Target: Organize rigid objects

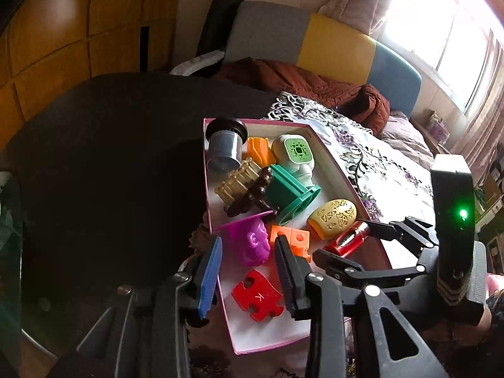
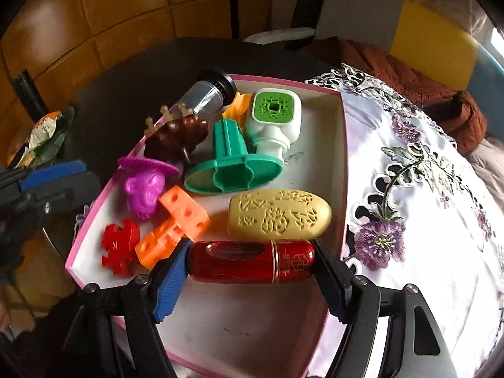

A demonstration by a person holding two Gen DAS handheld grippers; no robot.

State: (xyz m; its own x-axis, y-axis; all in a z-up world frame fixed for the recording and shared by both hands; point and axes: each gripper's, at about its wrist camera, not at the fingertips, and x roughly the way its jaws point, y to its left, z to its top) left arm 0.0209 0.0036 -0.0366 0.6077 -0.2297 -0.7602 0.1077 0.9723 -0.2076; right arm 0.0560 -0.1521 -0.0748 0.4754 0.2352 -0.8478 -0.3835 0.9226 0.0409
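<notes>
A pink-rimmed white box [image 2: 342, 145] holds several toys. My right gripper [image 2: 252, 263] is shut on a red metallic bottle [image 2: 249, 261], with one pad on each end. It holds the bottle crosswise just over the box's near part, beside a yellow carved oval [image 2: 280, 214]. My left gripper [image 1: 249, 278] stands open over the box's left near corner, touching nothing. Between and below its fingers lie a red puzzle piece [image 1: 258, 296] and a purple monkey-head toy [image 1: 252, 242]. Orange linked cubes [image 1: 297, 239] sit next to them. The right gripper [image 1: 356, 242] with the red bottle [image 1: 348, 239] also shows in the left wrist view.
Farther back in the box lie a green stand [image 2: 233, 163], a white-and-green device [image 2: 274, 116], a dark brown piece [image 2: 176, 138] and a grey cylinder [image 2: 208, 94]. The box [image 1: 343, 173] rests partly on a black table [image 1: 110, 145] and an embroidered cloth [image 2: 425, 189]. A snack bag [image 2: 41, 138] lies left.
</notes>
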